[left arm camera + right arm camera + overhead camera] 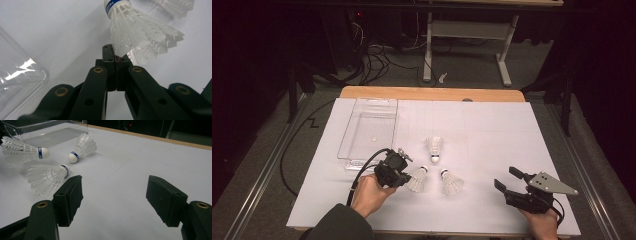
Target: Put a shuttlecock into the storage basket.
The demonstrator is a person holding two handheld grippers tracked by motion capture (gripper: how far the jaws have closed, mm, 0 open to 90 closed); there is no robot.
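Gripping a white shuttlecock [140, 37] by the very edge of its feather skirt, the left tongs [404, 172] are pressed together on a thin margin of plastic vane, with the cork end pointing away from them. In the high view this held shuttlecock [418, 179] sits low over the white bench [492, 125], just right of the left hand [369, 192] and near the clear tray [369, 131], which stands open and looks empty at the left rear of the bench.

Findings on risk:
- The bite is shallow. The skirt is flexible and could slide out of the pads during a lift or swing, dropping the shuttlecock short of the tray.
- Pressure on the vanes may crease or crack them; a firmer squeeze to cure the slip would worsen this.
- The cork end is the heavier part and hangs far from the grip, so the piece is likely to pivot or wobble in transit.
- The tray wall nearest the tongs is raised; a low carry could catch the skirt on its rim.
- A second shuttlecock [452, 184] lies near the held one, and a third [434, 148] beyond it; a sideways sweep could knock either.

The right tongs [507, 181] stand wide apart, holding nothing, well clear at the right of the bench.
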